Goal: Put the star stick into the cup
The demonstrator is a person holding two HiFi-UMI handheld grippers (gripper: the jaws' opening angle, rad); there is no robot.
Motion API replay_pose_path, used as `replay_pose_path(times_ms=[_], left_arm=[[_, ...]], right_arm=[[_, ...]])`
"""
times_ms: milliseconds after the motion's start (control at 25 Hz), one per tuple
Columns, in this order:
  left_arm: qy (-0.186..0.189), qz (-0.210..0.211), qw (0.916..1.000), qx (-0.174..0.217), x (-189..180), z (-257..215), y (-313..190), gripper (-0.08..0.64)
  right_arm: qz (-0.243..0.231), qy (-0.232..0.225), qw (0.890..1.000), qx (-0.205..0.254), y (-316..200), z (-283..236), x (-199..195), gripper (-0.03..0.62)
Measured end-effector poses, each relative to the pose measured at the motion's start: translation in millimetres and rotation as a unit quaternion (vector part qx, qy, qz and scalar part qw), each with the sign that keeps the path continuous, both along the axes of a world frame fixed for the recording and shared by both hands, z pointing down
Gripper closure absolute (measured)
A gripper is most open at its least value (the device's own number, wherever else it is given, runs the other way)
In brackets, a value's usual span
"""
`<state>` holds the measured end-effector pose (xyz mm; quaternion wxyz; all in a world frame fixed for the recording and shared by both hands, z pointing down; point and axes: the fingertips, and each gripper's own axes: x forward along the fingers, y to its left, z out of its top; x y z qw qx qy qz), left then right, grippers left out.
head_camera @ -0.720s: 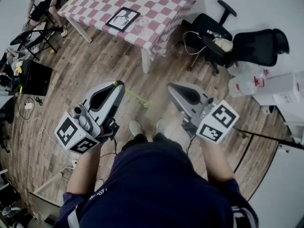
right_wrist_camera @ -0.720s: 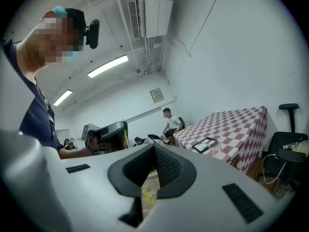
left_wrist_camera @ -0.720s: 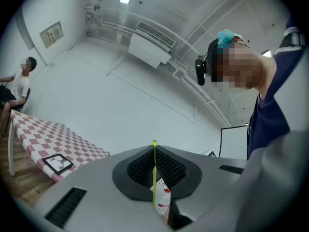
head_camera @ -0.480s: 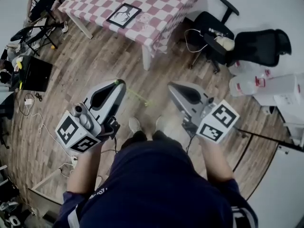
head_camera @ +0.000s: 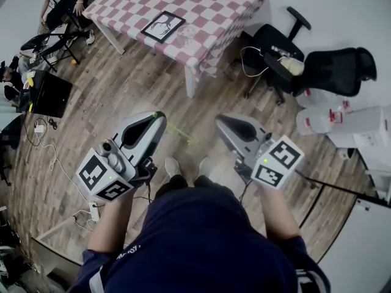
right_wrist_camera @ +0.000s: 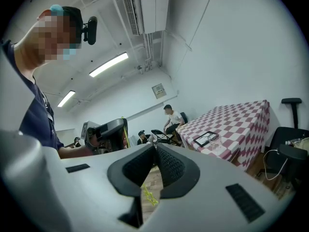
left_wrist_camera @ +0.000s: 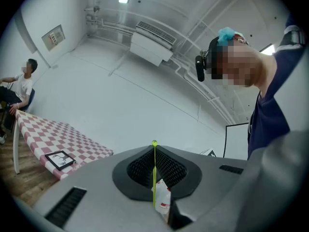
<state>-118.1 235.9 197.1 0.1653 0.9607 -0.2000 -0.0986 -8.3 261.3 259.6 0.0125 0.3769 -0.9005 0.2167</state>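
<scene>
The left tongs point(head_camera: 156, 116) are pinched shut on the stick point(head_camera: 177, 129), a thin yellow-green rod clamped near its ball end. Its star end juts out over the wood floor point(head_camera: 122, 84), between the two tongs and clear of both. The right tongs point(head_camera: 219, 119) have their tips together and hold nothing. The cup point(head_camera: 187, 34) stands well away on the checked worktop point(head_camera: 208, 5), near its front edge, just beside a framed picture point(head_camera: 163, 25).
</scene>
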Motion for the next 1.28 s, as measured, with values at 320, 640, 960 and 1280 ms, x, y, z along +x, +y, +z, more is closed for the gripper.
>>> replay_pose_path(times_ms=[320, 640, 960, 1280], left_arm=[[-0.017, -0.018, 0.9992, 0.032, 30, -14, 13, 0.528], [-0.039, -0.028, 0.9974, 0.054, 63, -25, 22, 0.528], [-0.043, -0.030, 0.9969, 0.059, 78, -23, 10, 0.528], [-0.025, -0.018, 0.9982, 0.052, 91, -12, -36, 0.528]], right_arm=[[-0.018, -0.002, 1.000, 0.020, 16, -7, 36, 0.575], [-0.015, -0.009, 0.999, 0.028, 29, -10, 84, 0.575], [-0.007, -0.009, 1.000, 0.029, 14, -8, 108, 0.575], [-0.008, 0.011, 1.000, 0.019, -23, 0, 111, 0.575]])
